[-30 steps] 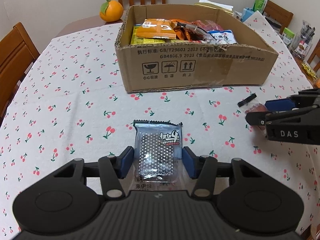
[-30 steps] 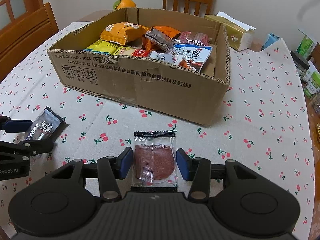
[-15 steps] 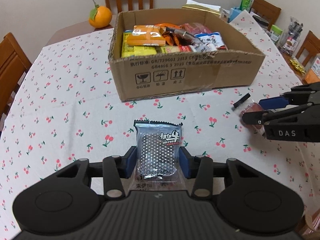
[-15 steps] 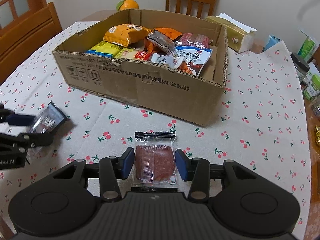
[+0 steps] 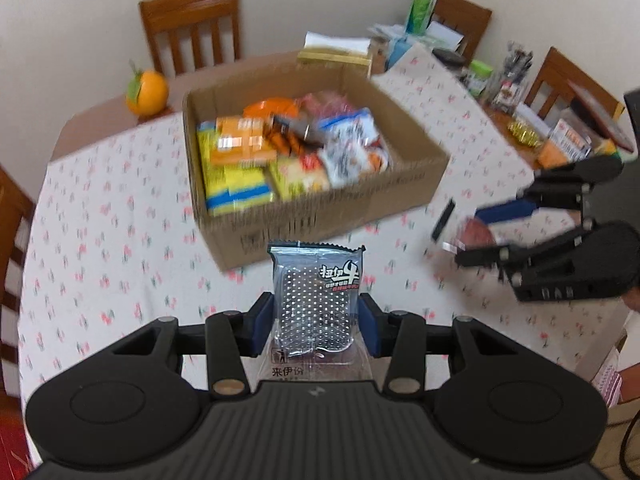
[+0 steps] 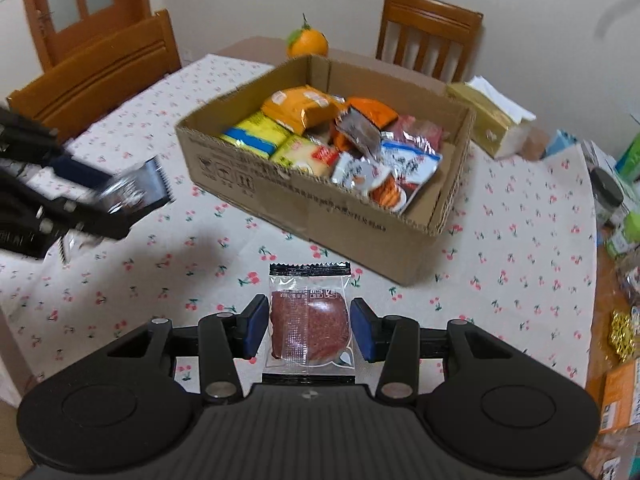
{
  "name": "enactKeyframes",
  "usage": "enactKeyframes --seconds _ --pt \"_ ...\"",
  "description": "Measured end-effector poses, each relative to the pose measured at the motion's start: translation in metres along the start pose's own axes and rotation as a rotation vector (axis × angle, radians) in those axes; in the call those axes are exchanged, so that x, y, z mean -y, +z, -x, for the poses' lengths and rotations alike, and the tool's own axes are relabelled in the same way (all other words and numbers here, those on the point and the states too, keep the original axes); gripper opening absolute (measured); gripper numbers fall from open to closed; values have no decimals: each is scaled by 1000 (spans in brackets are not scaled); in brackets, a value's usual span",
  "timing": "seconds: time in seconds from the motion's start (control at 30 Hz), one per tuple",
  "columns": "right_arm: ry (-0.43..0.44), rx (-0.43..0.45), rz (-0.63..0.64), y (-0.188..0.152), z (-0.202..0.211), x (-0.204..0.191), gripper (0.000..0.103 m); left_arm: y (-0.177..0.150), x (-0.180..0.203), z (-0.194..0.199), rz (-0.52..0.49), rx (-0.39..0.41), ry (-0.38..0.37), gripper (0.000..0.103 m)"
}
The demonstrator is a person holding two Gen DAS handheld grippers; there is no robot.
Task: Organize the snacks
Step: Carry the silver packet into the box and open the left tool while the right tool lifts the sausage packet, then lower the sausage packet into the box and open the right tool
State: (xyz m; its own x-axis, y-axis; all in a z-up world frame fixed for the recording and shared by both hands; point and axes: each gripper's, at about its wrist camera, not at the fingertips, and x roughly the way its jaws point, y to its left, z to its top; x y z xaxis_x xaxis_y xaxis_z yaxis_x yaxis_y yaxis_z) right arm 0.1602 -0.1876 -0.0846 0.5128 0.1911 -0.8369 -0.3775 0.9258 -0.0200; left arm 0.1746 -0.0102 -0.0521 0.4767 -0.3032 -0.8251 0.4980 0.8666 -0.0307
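Surface (image 6: 520, 240) with a cherry-print cloth, wooden chairs (image 5: 192, 28) round it. Cardboard box (image 6: 320, 208) sits mid-surface, open top, filled with snack packs: orange bag (image 6: 300, 106), yellow-blue pack (image 6: 256, 136), white-blue bag (image 6: 408, 168), others overlapping. Box blurred in the left wrist view. An orange (image 6: 307, 42) sits just behind the box's far corner; a gold tissue box (image 6: 492, 124) beside its right side. Clutter of jars and packets along the right edge of the surface.

Left gripper (image 5: 316, 322): jaws clenched on a silver packet (image 5: 316, 300), blue pads pressed to both long edges. Packet held up off the surface, near side of the box, long axis running straight away from the camera, serrated top edge pointing toward the box, printed face up.

Right gripper (image 6: 310, 330): jaws grasping a clear packet with a red slice (image 6: 310, 328), pads on both side edges. Also lifted above the cloth, in front of the box's near corner, long axis along the fingers, black serrated strip end pointing toward the box, red slice face up.

Each gripper shows blurred in the other's view, well apart, either side of the box front.
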Motion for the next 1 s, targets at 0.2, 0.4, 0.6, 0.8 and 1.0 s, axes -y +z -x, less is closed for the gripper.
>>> enactKeyframes --seconds 0.2,0.4,0.6,0.8,1.0 --pt "9 36 -6 4 19 3 50 44 -6 3 -53 84 6 44" --pt "-15 52 -48 3 27 8 50 83 -20 -23 -84 125 39 44" --pt "-39 55 -79 0 34 13 50 97 -28 -59 -114 117 66 44" --pt "-60 56 -99 2 36 16 50 88 -32 -72 -92 100 69 63" --pt "-73 63 -93 10 36 18 50 72 -30 -50 -37 167 77 90"
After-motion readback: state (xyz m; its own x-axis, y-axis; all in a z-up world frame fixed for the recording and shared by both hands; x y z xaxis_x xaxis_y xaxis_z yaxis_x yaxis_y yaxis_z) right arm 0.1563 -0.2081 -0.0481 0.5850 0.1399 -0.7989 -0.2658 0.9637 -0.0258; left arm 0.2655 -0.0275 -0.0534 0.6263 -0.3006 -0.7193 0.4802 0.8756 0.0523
